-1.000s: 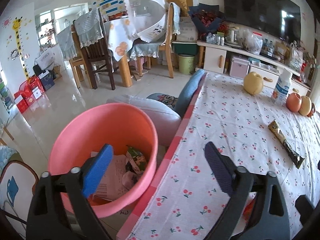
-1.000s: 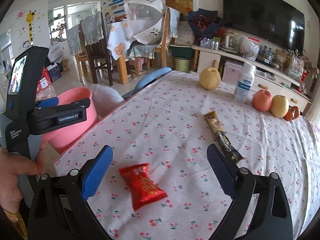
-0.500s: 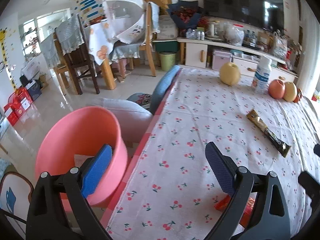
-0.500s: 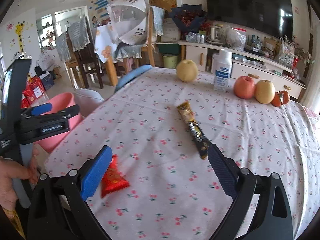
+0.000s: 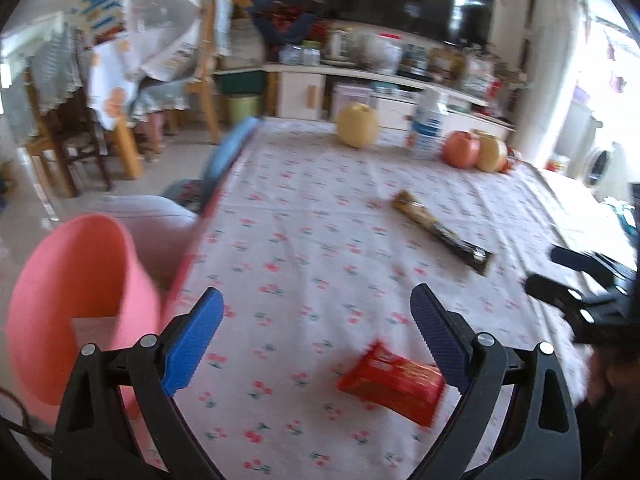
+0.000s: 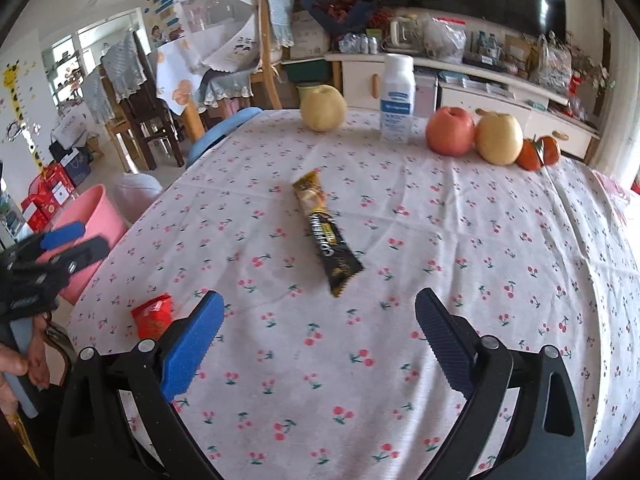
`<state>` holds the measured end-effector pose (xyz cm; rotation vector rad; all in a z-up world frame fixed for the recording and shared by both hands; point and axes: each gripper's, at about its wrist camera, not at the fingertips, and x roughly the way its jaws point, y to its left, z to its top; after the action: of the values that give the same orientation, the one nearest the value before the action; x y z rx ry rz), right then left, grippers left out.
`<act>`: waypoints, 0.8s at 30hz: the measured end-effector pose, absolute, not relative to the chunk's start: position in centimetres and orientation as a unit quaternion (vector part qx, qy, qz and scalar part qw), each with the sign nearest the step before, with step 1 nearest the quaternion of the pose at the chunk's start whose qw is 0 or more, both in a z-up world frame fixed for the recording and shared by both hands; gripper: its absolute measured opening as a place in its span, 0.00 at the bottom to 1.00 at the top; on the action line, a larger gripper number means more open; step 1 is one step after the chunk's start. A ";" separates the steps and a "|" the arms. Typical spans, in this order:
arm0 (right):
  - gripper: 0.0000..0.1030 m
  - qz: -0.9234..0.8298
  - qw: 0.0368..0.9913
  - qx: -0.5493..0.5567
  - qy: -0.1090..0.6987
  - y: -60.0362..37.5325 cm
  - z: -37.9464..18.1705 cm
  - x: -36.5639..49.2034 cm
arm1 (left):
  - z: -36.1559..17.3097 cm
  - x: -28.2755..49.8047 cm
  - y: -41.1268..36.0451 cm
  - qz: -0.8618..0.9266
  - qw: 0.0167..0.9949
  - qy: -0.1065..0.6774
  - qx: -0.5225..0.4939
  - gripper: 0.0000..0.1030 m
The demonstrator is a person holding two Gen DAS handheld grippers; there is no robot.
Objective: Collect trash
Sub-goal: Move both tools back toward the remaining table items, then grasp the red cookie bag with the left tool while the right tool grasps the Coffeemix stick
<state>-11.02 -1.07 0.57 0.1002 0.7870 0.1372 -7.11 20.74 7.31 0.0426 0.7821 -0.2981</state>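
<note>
**Two wrappers left on the desk, some trash already binned**

Two pieces of trash lie on the cherry-print desk [image 6: 460, 208]. The red snack packet [image 5: 394, 382] sits at about 5 o'clock in the left wrist view, just ahead of the left tongs [image 5: 316, 334], nearer their right pad. The long dark wrapper [image 6: 326, 236] lies mid-desk, toward 12 o'clock from the right tongs [image 6: 318, 338] and well apart from the red packet.

Both pairs of tongs stand wide open and hold nothing.

Off the desk's edge at 9 o'clock in the left view, the pink bucket [image 5: 72, 304] shows a bit of paper inside, so I judge collecting has begun. Both wrappers remain to be lifted and dropped in. The fruit [image 6: 450, 130] and white bottle [image 6: 396, 98] at the far edge look like keepers, not trash.
</note>
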 end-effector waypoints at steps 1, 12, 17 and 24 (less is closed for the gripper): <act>0.92 0.067 0.919 0.052 0.384 -1.4 0.5 -10.9 | 7.1 -7.1 20.5 -0.160 0.908 0.387 0.014 0.92; 0.92 0.082 0.912 0.055 0.398 -3.1 -0.4 -8.1 | 4.5 -8.3 21.1 -0.120 0.874 0.460 -0.102 0.92; 0.92 0.096 0.908 0.066 0.402 -3.2 -1.2 -6.1 | 3.9 -9.2 20.0 -0.109 0.868 0.472 -0.110 0.92; 0.92 0.113 0.904 0.050 0.409 -2.4 -2.3 -3.9 | 2.6 -9.3 17.8 -0.101 0.860 0.493 -0.090 0.92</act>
<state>-3.86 -2.40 -2.29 0.1043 0.8457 0.2335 -9.31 17.76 2.65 -0.1881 1.0349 -0.2116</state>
